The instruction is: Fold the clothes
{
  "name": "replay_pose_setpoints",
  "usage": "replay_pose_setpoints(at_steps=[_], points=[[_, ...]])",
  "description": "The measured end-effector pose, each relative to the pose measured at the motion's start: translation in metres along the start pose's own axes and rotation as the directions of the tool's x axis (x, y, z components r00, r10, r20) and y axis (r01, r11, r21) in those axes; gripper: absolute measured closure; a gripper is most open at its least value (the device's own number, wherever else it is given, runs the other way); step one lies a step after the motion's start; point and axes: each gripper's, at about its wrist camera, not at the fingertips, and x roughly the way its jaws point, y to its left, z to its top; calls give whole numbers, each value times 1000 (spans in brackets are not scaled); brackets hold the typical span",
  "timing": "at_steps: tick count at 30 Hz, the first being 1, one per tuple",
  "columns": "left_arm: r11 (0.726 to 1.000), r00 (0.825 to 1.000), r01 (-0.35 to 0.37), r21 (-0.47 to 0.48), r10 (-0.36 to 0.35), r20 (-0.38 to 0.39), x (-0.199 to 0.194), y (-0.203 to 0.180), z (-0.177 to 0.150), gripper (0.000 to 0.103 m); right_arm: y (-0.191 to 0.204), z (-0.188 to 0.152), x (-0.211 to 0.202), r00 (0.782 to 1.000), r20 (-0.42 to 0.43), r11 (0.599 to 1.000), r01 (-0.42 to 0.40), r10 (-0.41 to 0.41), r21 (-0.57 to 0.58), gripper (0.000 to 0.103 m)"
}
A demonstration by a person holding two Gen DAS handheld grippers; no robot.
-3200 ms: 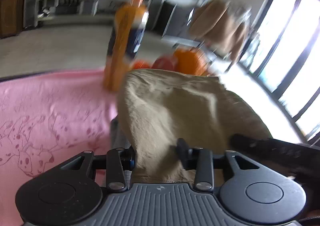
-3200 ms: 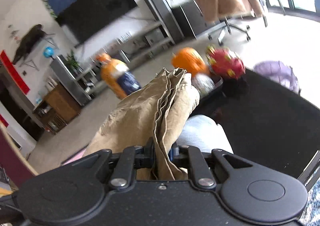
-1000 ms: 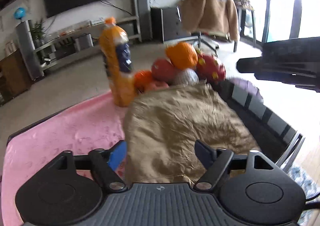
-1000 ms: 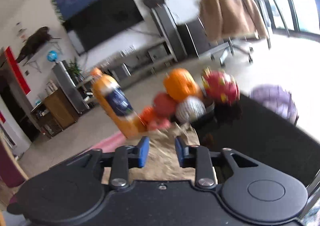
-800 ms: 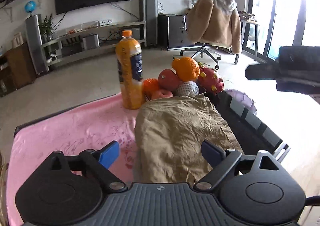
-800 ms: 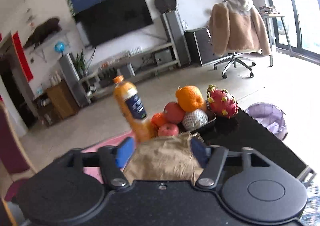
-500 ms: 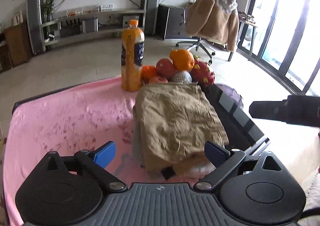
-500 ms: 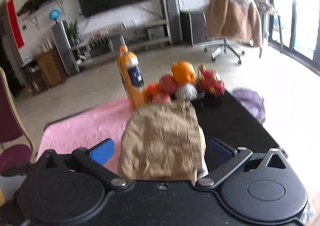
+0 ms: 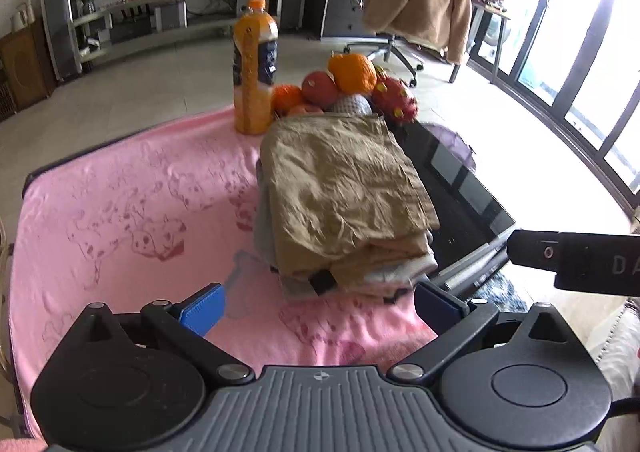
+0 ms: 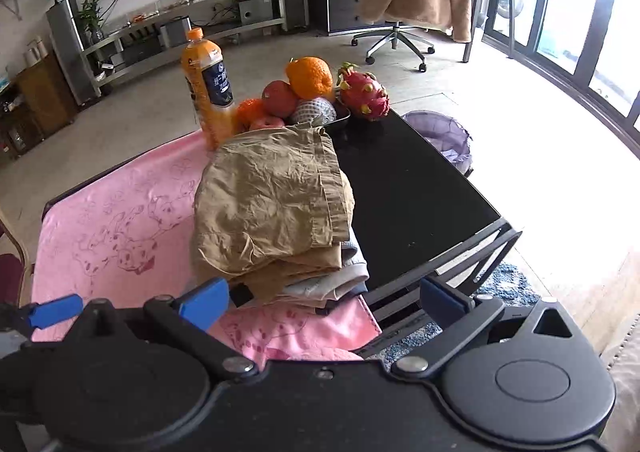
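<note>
The left gripper (image 9: 320, 306) is spreading its jaws with nothing between them; the right gripper (image 10: 324, 302) stands wide and empty. At 12 o'clock the folded khaki garment (image 9: 344, 188) tops a stack on the pink blanket (image 9: 120, 220), whose 9 o'clock side lies bare. Lower layers are mostly hidden. Beyond stand a juice bottle (image 9: 254, 68) and piled fruit (image 9: 352, 72)

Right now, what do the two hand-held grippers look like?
Both look alike: the left hand-held gripper and the right hand-held gripper have matte black bodies with two round side discs, silver pivot screws and black linkage arms ending in blue finger pads. The left one's centre plate is grey and ribbed.
</note>
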Motion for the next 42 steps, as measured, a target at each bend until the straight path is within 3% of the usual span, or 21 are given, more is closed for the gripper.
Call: replay_pose_setpoints(at_steps=[7, 12, 17, 42], points=[[1000, 999, 13, -13, -13, -44, -11, -6, -6, 1, -5, -8, -17, 1000, 1, 1000, 12, -12, -12, 0], [999, 996, 36, -15, -37, -78, -15, -10, -9, 1, -8, -4, -12, 996, -86, 1000, 1, -2, -17, 0], [999, 995, 40, -13, -41, -89, -20, -14, -12, 1, -9, -9, -14, 993, -122, 1000, -6, 5, -5, 0], [1000, 994, 3, -12, -4, -108, -14, -16, -16, 1, -7, -19, -16, 995, -94, 1000, 15, -17, -25, 0]])
